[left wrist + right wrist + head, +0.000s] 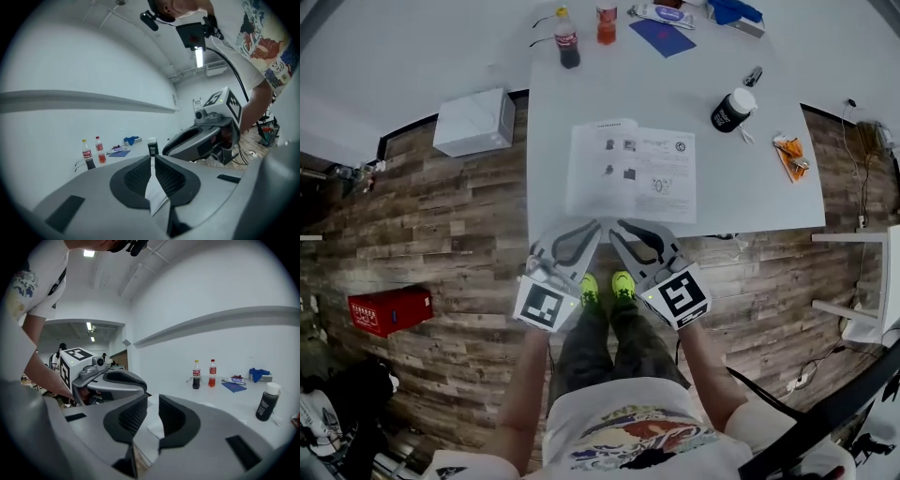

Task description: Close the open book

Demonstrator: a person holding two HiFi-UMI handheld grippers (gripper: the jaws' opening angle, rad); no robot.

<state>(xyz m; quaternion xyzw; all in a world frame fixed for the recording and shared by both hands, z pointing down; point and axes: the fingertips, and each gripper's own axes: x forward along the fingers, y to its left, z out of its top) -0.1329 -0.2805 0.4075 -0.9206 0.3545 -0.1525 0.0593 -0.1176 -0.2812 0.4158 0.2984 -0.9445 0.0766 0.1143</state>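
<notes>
The open book [630,172] lies flat on the white table [750,192], its white pages up, close to the table's near edge. Both grippers hover side by side at that edge, just in front of the book's lower margin. My left gripper [594,224] is shut with nothing held; in the left gripper view [153,157] only a thin slit shows a page [154,193] beyond. My right gripper [618,226] stands a little open and empty; in the right gripper view [152,401] the book's page [153,428] shows through the gap.
At the table's far side stand a cola bottle [567,39] and a red drink bottle [607,22], with a blue booklet [662,37]. A black white-capped bottle [732,110] and an orange wrapper [789,156] lie right. A white box [475,122] and red box [390,310] sit on the floor.
</notes>
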